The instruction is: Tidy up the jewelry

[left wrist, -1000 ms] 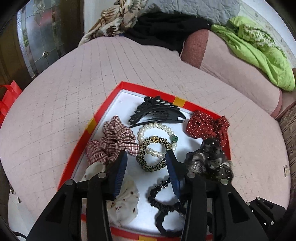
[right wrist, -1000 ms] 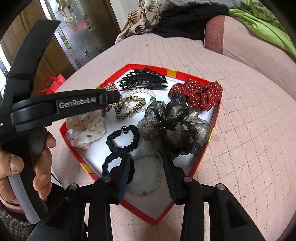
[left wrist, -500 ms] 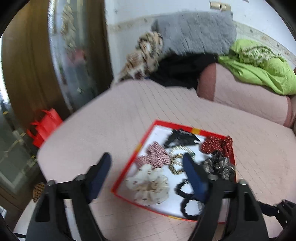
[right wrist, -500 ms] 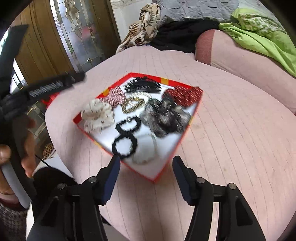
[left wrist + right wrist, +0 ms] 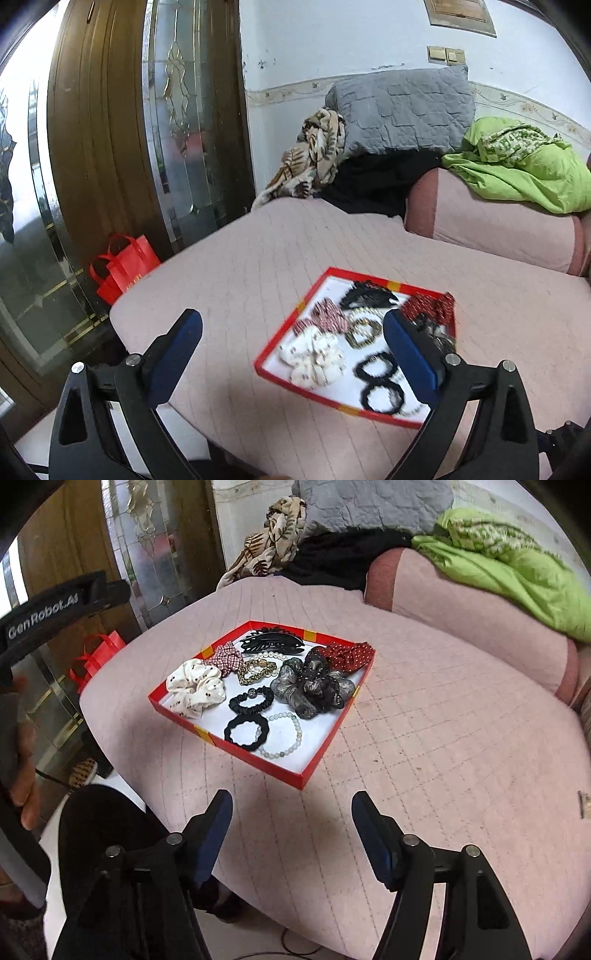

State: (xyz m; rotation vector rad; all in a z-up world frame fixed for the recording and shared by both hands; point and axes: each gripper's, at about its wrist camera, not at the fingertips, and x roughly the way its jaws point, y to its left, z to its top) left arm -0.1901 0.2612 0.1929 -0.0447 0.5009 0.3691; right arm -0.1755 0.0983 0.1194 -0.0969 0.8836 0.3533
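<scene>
Red tray (image 5: pixel 236 738) sat on pink quilted cushion (image 5: pixel 424 738). It held cream scrunchie (image 5: pixel 194 688), black hair ties (image 5: pixel 247 716), bead bracelet (image 5: pixel 286 734), black claw clip (image 5: pixel 271 642), dark organza scrunchie (image 5: pixel 314 688). Left gripper (image 5: pixel 291 332) and right gripper (image 5: pixel 291 812) gaped wide, empty, short of tray.

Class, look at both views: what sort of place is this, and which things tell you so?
Probably a room in a home, likely a living room or bedroom. A quilted pink cushioned seat holds the red tray, a grey pillow and clothes are piled behind, and a wooden door with leaded glass stands alongside.
</scene>
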